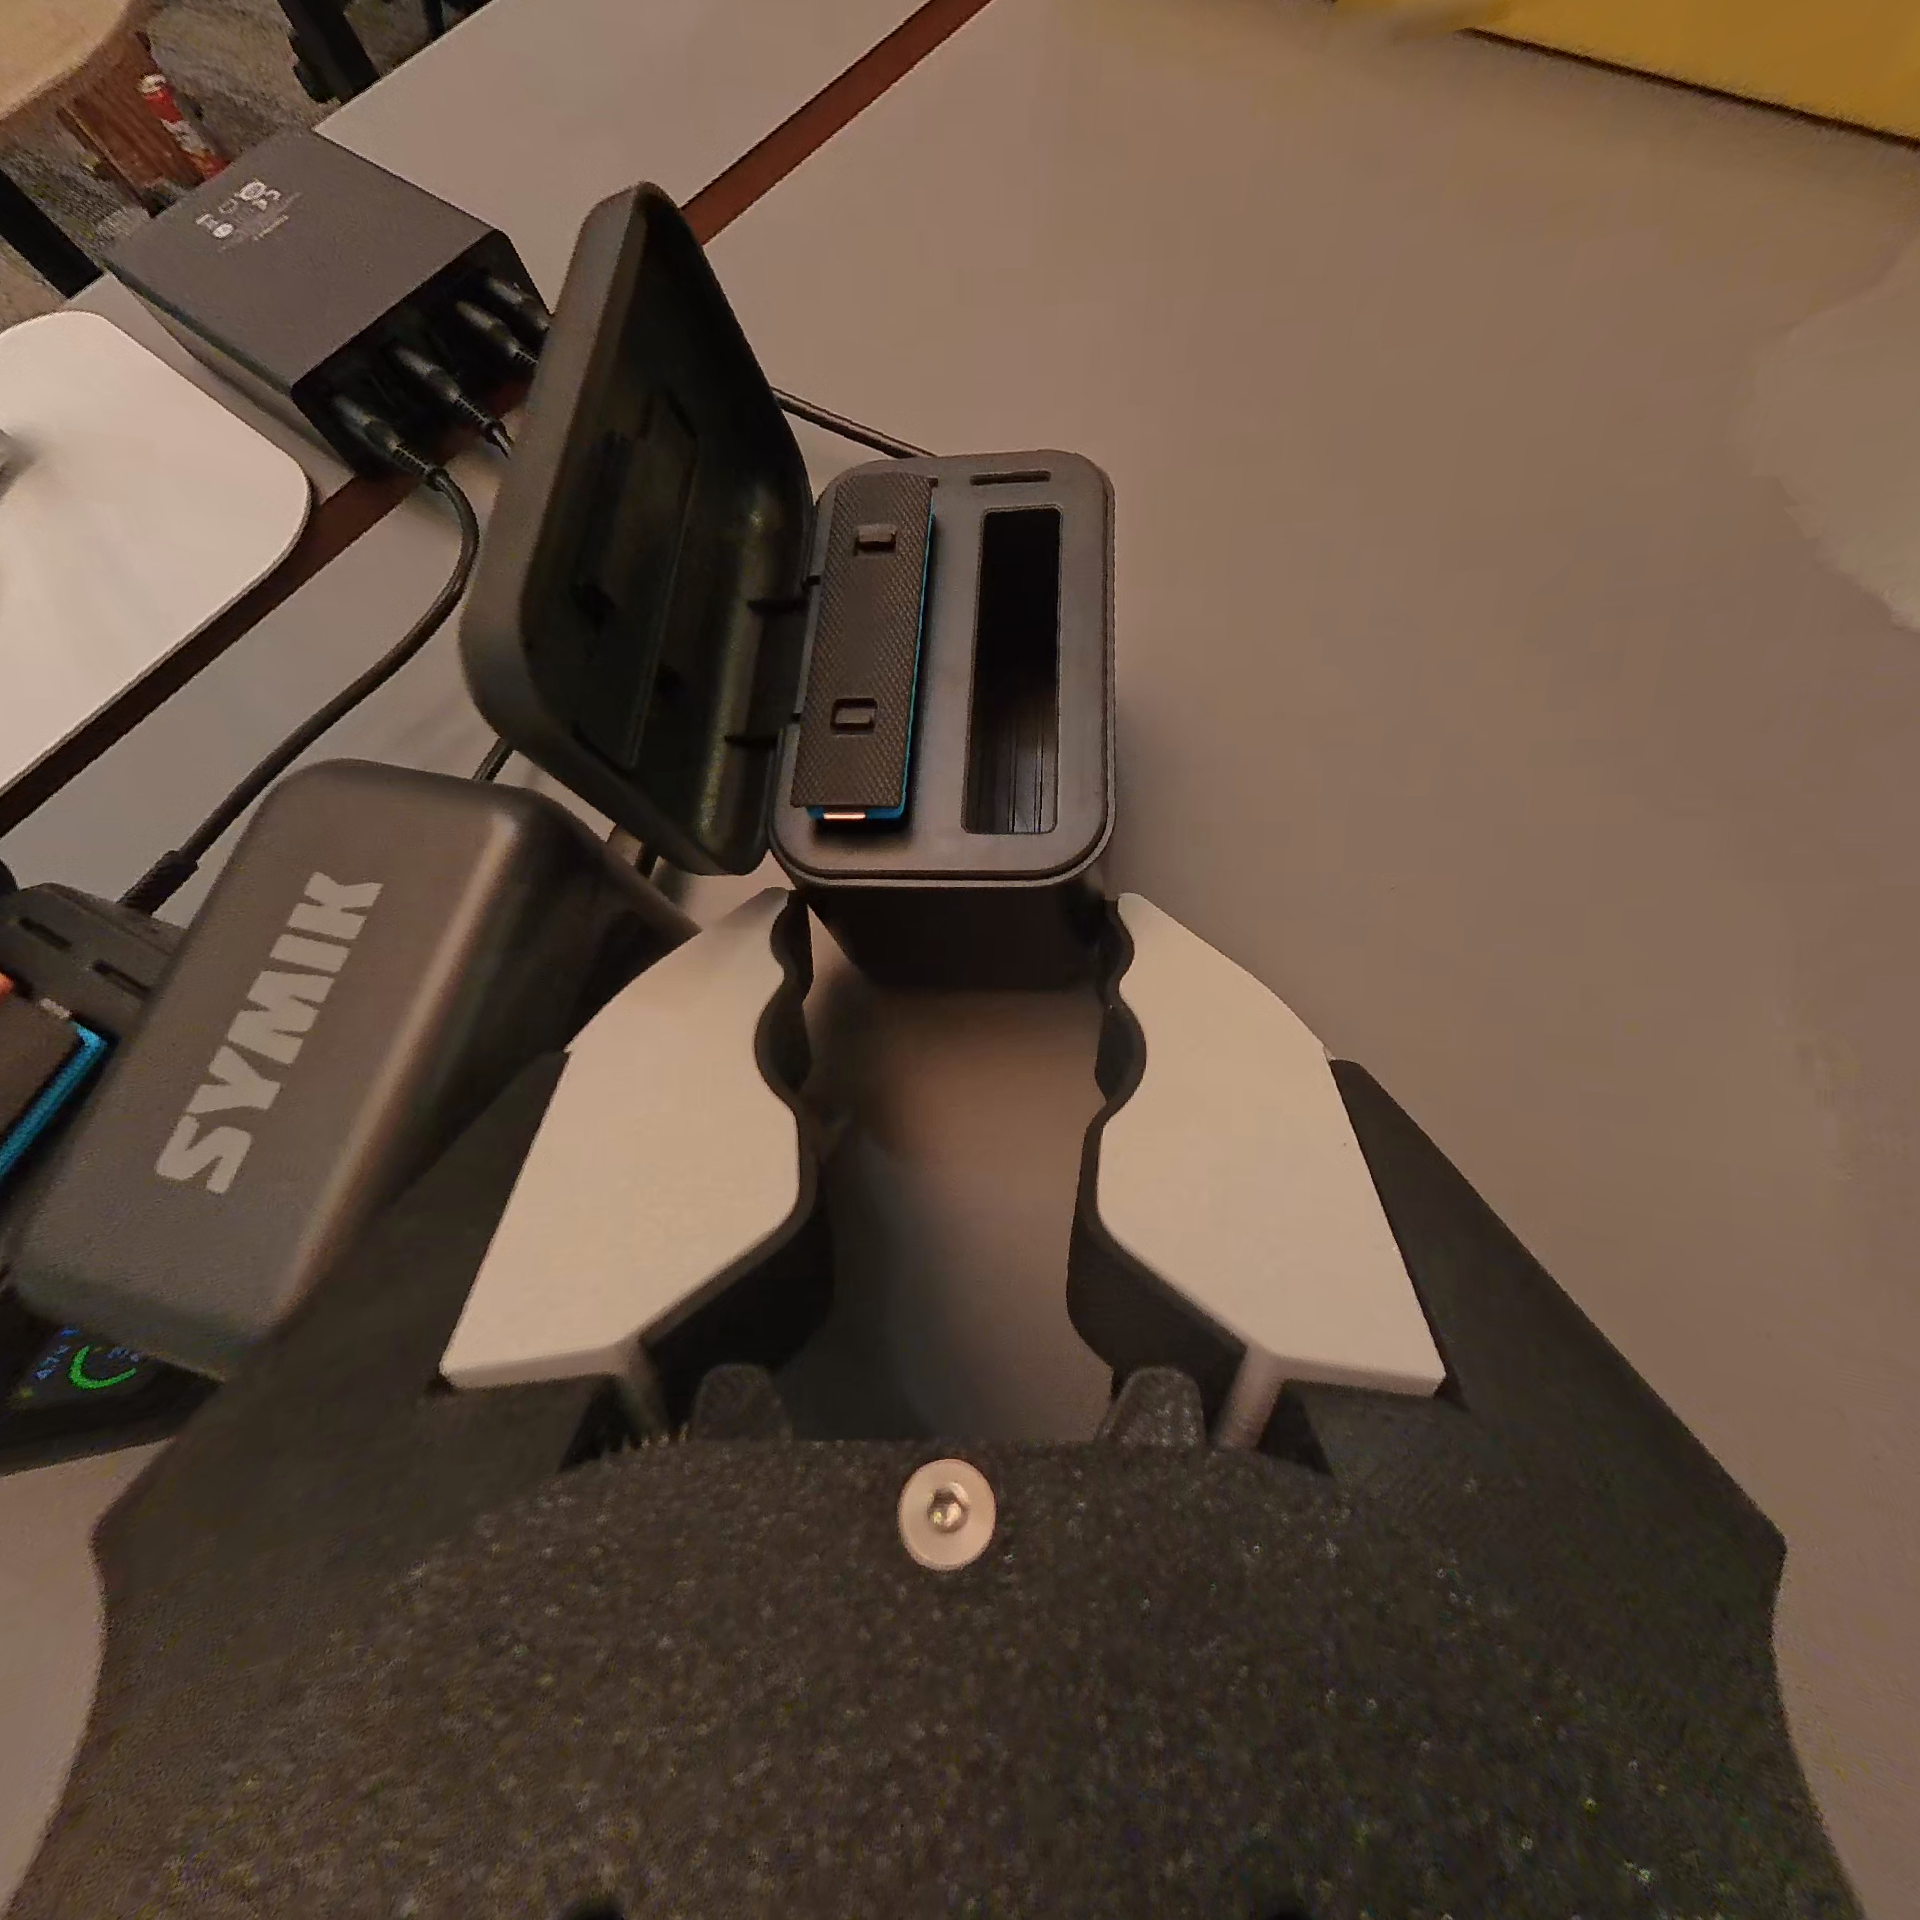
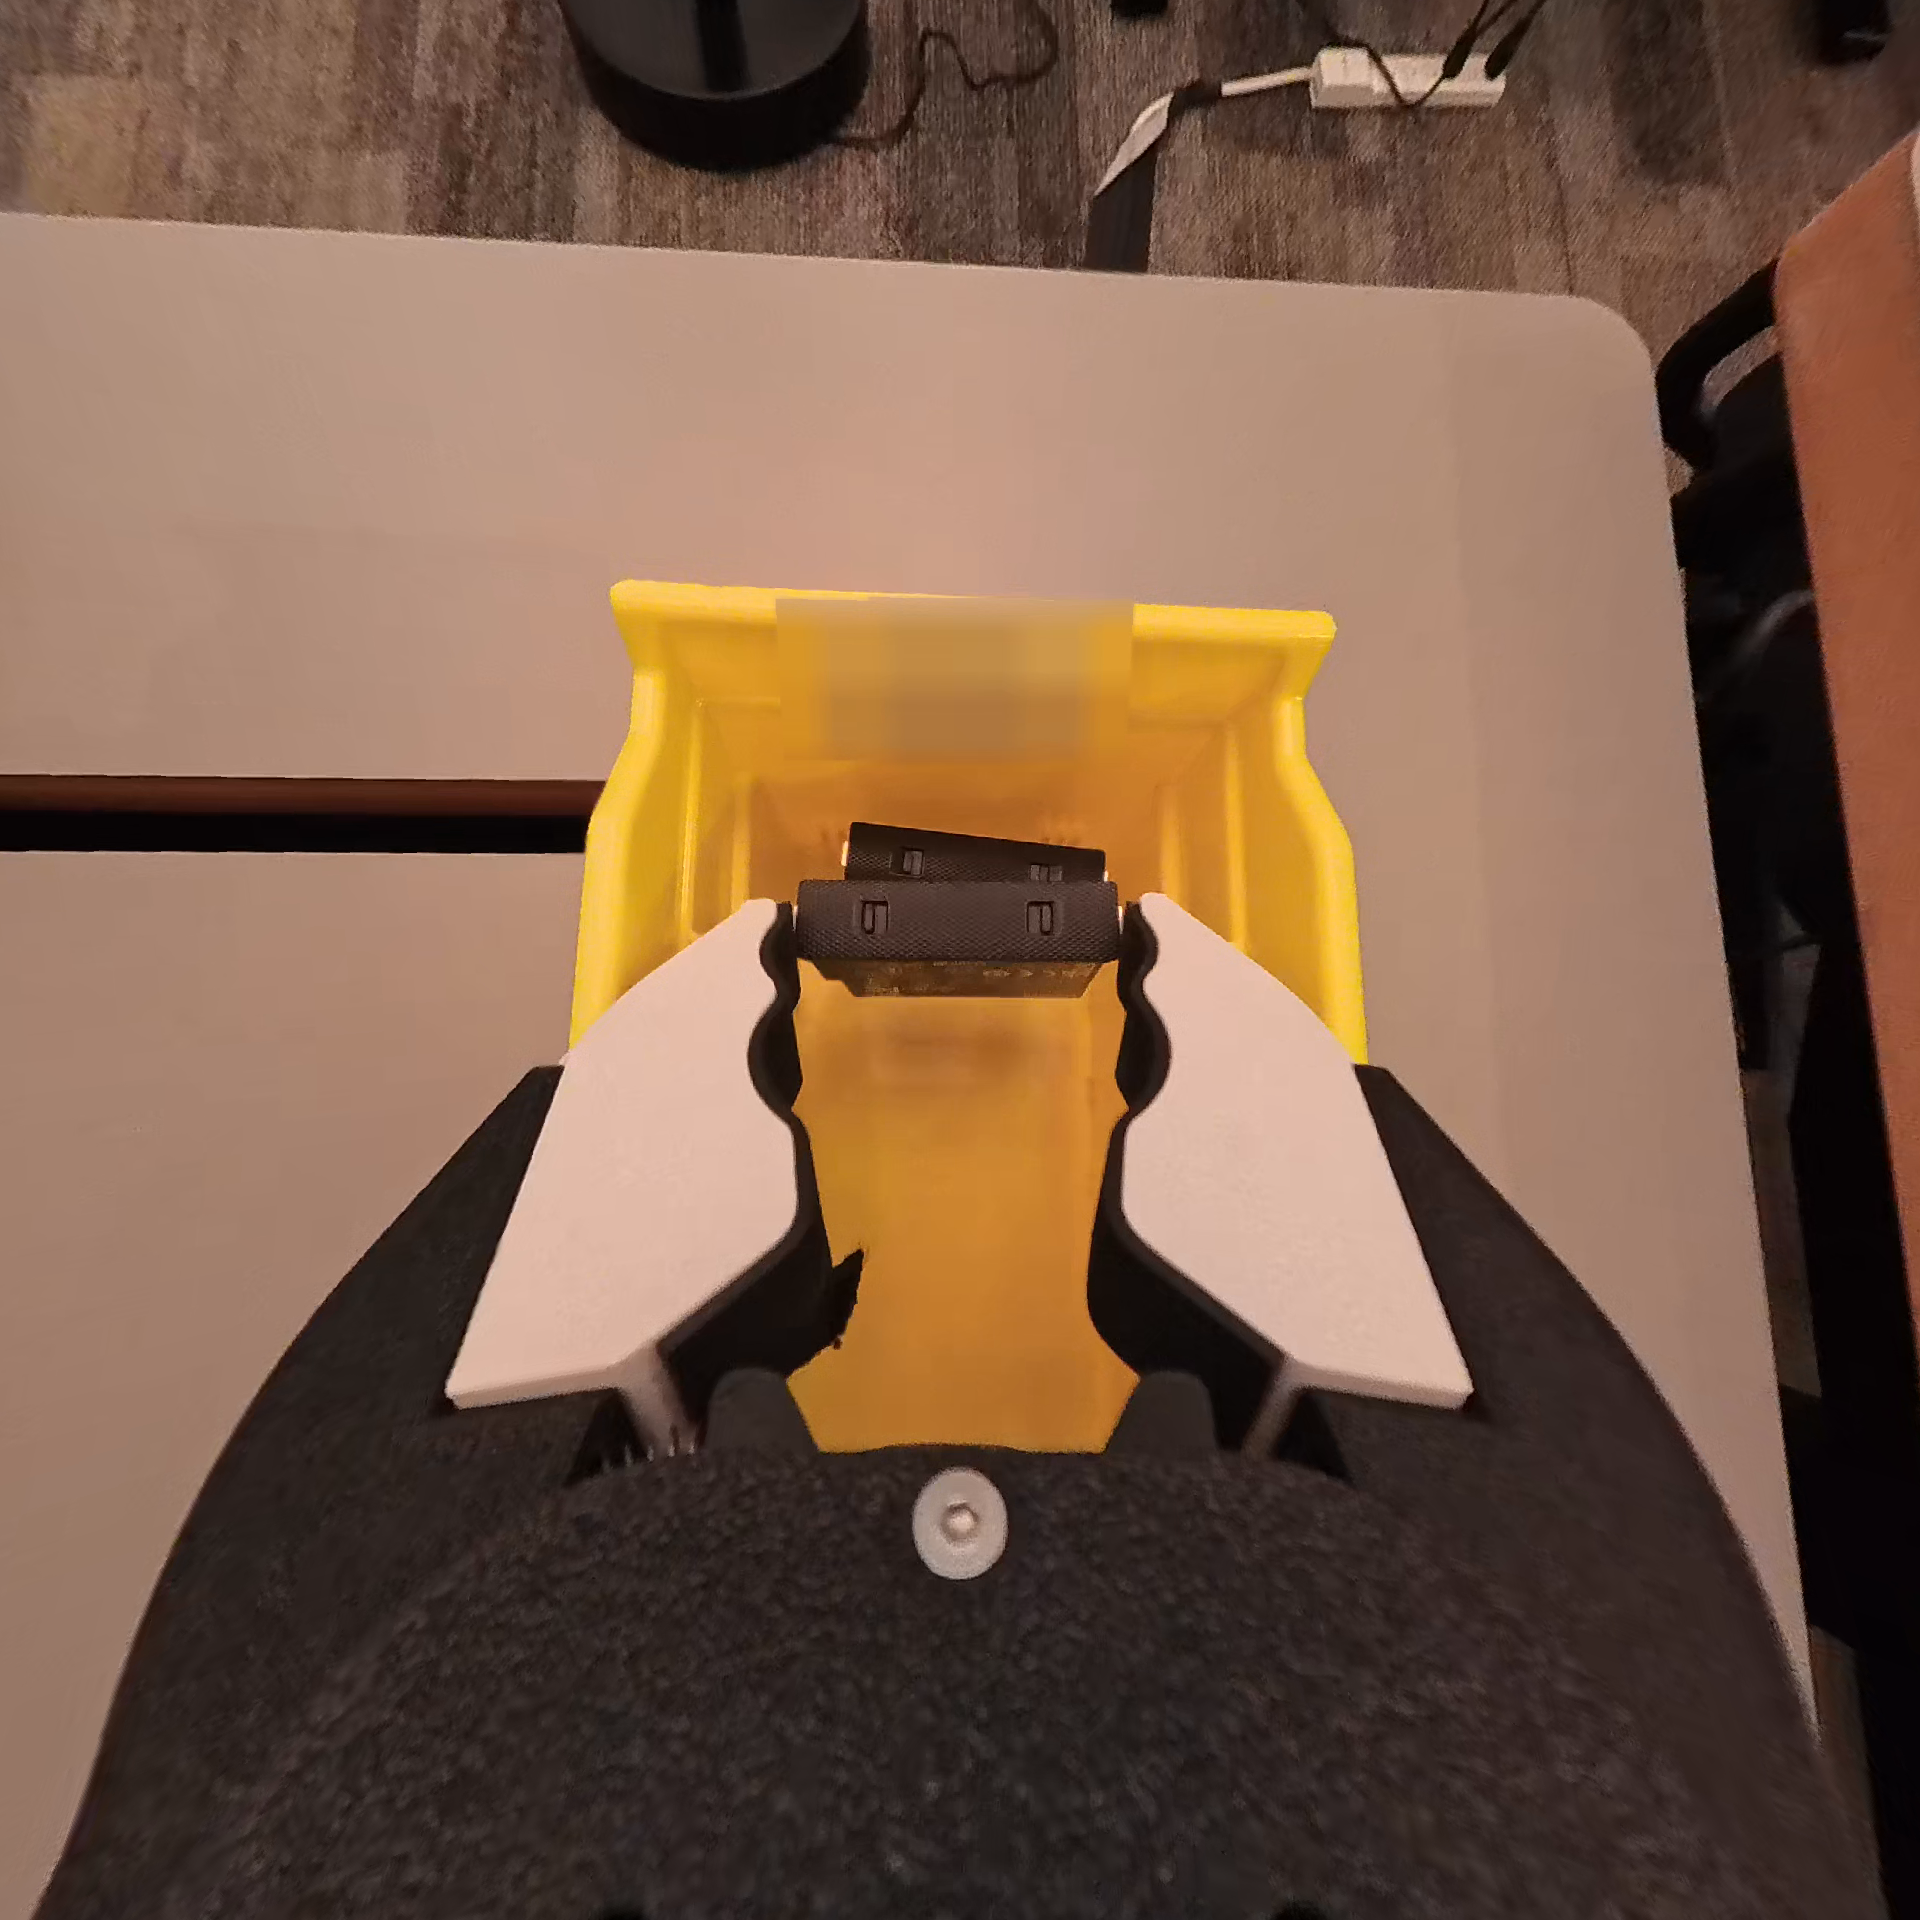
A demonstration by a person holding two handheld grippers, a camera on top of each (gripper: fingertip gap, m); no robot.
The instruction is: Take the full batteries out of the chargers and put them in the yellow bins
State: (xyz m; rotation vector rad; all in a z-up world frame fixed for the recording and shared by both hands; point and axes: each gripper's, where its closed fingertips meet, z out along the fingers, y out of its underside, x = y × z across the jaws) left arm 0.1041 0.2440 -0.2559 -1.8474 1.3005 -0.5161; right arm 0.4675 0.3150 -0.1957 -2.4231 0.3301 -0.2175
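Nearest the lens in the right wrist view, the right gripper [image 2: 957, 930] has its 2 white fingers clamped on the short ends of a black textured battery [image 2: 954, 925], held crosswise above the open top of the yellow bin [image 2: 1320, 831]. The bin stands on the pale grey table [image 2: 312, 520], and 1 more battery [image 2: 971, 860] lies on its floor toward the far wall. A blurred patch covers the label on that wall.

In the left wrist view, the left gripper [image 1: 948, 920] sits with its fingers spread to either side of the near end of a black charger case [image 1: 1081, 665]; whether the tips press the case cannot be told. The case lid [image 1: 634, 530] stands open on the left. Of its 2 slots, the left one holds a battery with a blue edge [image 1: 862, 644] and the right slot [image 1: 1016, 665] is empty. Left of it lies another dark charger [image 1: 270, 1049], with a black power hub [image 1: 322, 301] and its cables farther back. A yellow edge shows at the top right corner.
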